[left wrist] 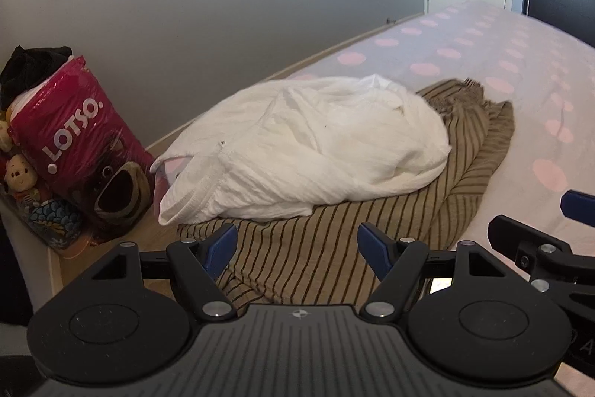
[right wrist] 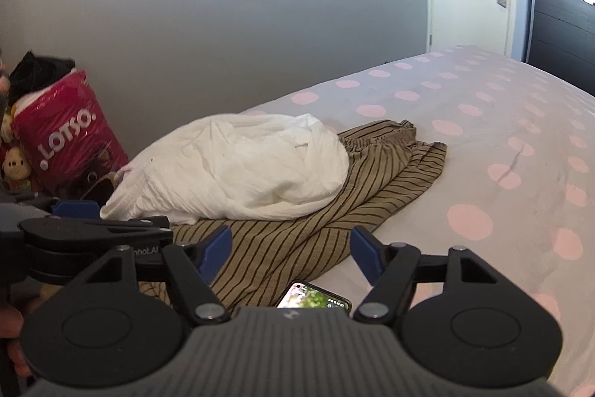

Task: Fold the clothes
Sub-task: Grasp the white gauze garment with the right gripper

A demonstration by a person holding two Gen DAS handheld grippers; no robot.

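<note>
In the left wrist view we are reaching for the crumpled white cotton garment (left wrist: 297,144), which is lying on the tan black-striped cloth (left wrist: 334,240) near the polka-dot bed's (left wrist: 520,69) wall-side edge; we should be taking one hem, not the bulk; the left gripper (left wrist: 296,248) is hovering spread, holding nothing. In the right wrist view the right gripper (right wrist: 290,248) is likewise gaping empty above the striped cloth, a phone (right wrist: 314,296) just beneath.
</note>
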